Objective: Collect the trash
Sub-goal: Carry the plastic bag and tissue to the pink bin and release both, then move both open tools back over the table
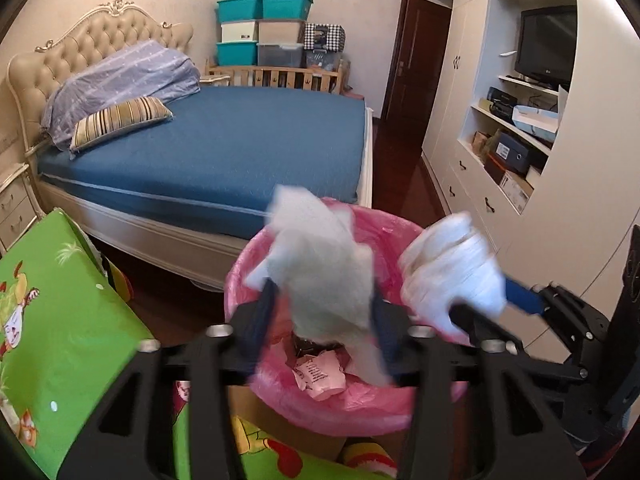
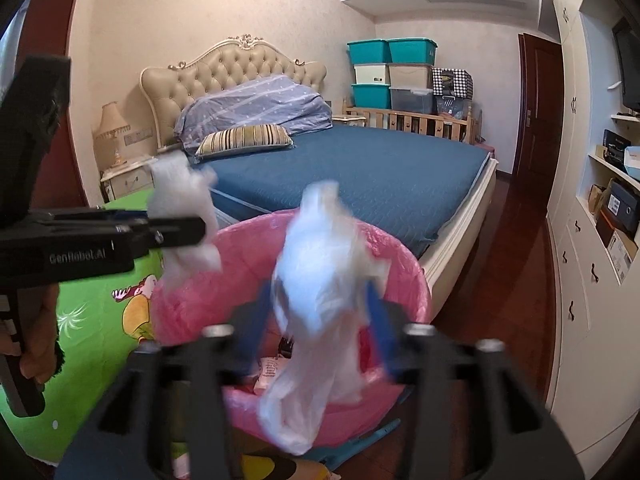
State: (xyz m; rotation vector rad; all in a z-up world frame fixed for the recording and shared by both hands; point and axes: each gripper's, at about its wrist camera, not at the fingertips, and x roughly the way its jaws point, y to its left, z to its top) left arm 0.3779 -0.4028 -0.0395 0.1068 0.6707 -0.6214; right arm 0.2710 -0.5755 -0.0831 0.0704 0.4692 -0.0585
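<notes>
Tissue wad hangs lengthwise, top to bottom, between the left gripper's parted fingers, over the pink-lined bin. Right gripper, likewise parted, brackets an upright plastic bag. Only its camera shows a hand.

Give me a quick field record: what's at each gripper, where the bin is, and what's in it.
left gripper: open, crumpled white tissue between its fingers, over the bin
right gripper: open, white plastic wrapper between its fingers, over the bin
bin: pink-lined, beside the bed
bin contents: crumpled pink paper visible
motion: both items blurred
</notes>
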